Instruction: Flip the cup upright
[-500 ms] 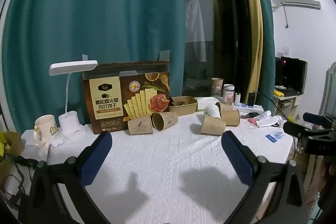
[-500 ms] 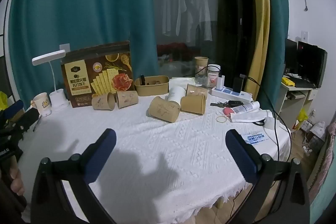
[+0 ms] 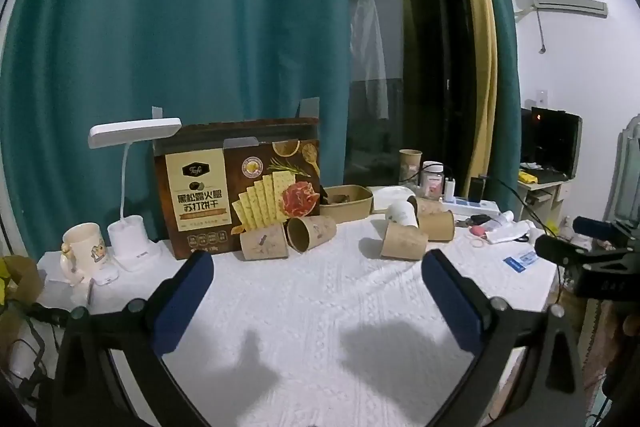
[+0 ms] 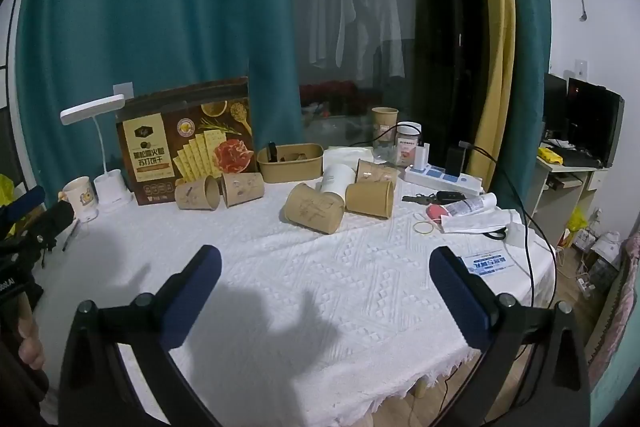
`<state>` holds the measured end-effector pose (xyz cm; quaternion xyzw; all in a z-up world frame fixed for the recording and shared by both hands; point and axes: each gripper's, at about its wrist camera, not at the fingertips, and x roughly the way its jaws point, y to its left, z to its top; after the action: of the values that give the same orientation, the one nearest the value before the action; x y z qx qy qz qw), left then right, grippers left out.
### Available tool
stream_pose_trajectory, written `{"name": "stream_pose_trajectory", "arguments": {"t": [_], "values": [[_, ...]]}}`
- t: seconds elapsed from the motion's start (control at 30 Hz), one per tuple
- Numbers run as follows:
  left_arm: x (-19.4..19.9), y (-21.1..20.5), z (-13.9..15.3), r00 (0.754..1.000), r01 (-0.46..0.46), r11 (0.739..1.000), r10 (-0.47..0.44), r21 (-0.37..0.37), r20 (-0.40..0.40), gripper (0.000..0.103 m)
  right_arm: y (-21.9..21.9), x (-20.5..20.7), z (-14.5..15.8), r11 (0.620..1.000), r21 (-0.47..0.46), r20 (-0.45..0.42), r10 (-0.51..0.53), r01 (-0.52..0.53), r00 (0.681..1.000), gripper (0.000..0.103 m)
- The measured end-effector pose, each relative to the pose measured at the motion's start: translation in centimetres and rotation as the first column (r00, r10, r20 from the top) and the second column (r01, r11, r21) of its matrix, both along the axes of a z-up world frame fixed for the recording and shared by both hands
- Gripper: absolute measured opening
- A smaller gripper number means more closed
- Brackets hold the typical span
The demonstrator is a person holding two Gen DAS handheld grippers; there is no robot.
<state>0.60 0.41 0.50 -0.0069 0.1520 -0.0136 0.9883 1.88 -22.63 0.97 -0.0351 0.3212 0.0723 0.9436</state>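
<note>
Several brown paper cups lie on their sides on the white tablecloth. Two cups (image 3: 264,246) (image 3: 311,233) lie in front of the cracker box; in the right wrist view they are further left (image 4: 198,194) (image 4: 243,189). Another group lies right of centre: a brown cup (image 4: 314,207), a second brown cup (image 4: 369,199) and a white cup (image 4: 338,179). My left gripper (image 3: 318,287) is open and empty, well short of the cups. My right gripper (image 4: 326,285) is open and empty, also short of them.
A cracker box (image 3: 240,191), a white desk lamp (image 3: 128,195) and a mug (image 3: 82,253) stand at the back left. A brown tray (image 4: 290,157), a power strip (image 4: 442,177), a jar (image 4: 408,143), keys and papers crowd the back right. An upright cup (image 4: 385,123) stands behind them.
Both views have shifted only slightly. Both grippers stay open and the cups have not moved.
</note>
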Motion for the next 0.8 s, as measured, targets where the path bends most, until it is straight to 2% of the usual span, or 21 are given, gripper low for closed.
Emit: {"name": "stream_pose_trajectory", "arguments": {"t": [0.47, 0.8], "values": [[0.01, -0.59, -0.13, 0.999, 0.046, 0.999, -0.046, -0.019, 0.007, 0.103, 0.3, 0.03, -0.16, 1.0, -0.003, 0.0, 0.006, -0.006, 1.0, 0.103], [0.44, -0.55, -0.48, 1.0, 0.026, 1.0, -0.026, -0.004, -0.004, 0.103, 0.49, 0.34, -0.43, 1.0, -0.002, -0.006, 0.014, -0.014, 1.0, 0.103]]}}
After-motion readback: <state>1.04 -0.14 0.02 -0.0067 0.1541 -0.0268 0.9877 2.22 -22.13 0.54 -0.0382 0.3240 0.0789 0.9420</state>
